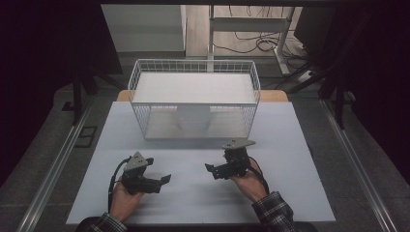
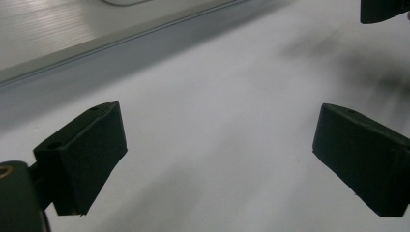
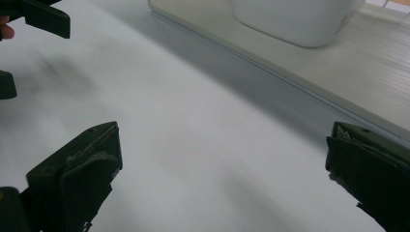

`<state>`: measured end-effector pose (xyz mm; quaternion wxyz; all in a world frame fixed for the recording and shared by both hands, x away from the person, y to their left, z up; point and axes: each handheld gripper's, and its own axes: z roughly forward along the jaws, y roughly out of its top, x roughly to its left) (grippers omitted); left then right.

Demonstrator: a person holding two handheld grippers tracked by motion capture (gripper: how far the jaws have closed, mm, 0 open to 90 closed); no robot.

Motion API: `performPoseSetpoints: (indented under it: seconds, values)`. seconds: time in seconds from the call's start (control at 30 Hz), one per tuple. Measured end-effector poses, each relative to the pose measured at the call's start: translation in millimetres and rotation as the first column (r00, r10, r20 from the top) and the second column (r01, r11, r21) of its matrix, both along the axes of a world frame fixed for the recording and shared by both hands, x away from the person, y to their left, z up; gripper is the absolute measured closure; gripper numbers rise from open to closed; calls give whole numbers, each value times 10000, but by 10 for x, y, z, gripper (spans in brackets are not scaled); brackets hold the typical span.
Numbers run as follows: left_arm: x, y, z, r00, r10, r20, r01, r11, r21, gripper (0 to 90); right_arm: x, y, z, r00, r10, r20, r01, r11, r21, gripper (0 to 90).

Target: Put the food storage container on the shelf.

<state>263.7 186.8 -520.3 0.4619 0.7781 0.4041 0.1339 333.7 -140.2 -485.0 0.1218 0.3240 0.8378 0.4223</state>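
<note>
My left gripper (image 1: 162, 182) rests low over the white table (image 1: 290, 145) at the front left, held by a hand, its jaws wide apart with nothing between them (image 2: 220, 159). My right gripper (image 1: 211, 170) is at the front right, pointing left toward the other one, also open and empty (image 3: 222, 169). Behind both stands a white wire basket (image 1: 193, 67) with a white cup-like container (image 1: 193, 118) seen inside it at the bottom. The container's base (image 3: 295, 21) appears close ahead in the right gripper view, on the basket's floor.
The basket's front bottom edge (image 2: 121, 41) runs across just beyond the jaws. The table has bare surface to the left and right of the hands. Beyond the table are a desk frame and cables (image 1: 256, 41) on the floor.
</note>
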Motion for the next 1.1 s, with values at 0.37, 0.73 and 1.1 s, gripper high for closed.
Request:
performPoseSetpoints:
  seconds: [0.37,0.73,1.1]
  values:
    - [-84,27,-3,10000,40,16,-41,9998,220,43,-163,-202,20,9995,-275,143,276,9996,-21,0]
    - [-179,81,7,9998,178,11,-178,9992,369,42,-327,-427,29,9983,-504,296,506,9987,-74,0]
    - [-264,138,1,9996,283,-33,-280,9980,561,42,-464,-609,20,9965,-791,259,793,9968,-74,0]
